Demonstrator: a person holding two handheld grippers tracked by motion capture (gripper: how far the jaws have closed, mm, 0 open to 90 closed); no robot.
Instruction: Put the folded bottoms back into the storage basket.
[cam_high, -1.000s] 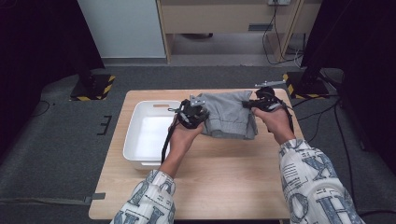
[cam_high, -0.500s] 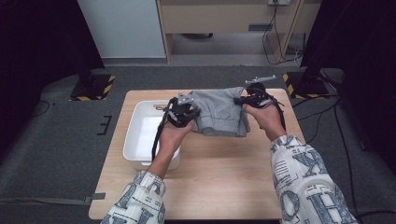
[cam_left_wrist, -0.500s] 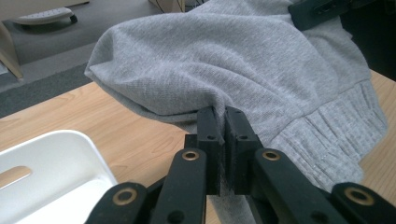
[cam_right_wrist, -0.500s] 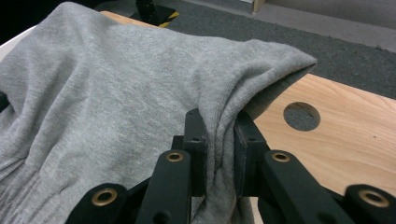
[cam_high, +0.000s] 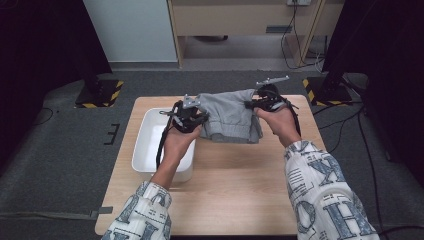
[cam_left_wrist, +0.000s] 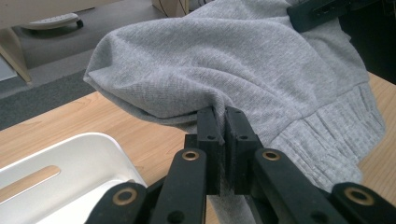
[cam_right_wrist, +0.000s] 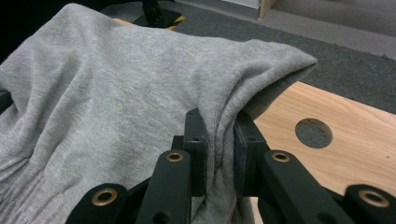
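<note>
Grey garment (cam_high: 230, 117), clamped by left gripper (cam_high: 192, 116) and right gripper (cam_high: 259, 102), has shifted left toward the white bin (cam_high: 150, 145), mid-frame.

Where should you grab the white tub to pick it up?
Best guess: pinch the white tub by its long rim, coming straight down from above. It sits upright and open-topped, the rim is thin enough for jaws, and a slot shows in its end wall.
</note>
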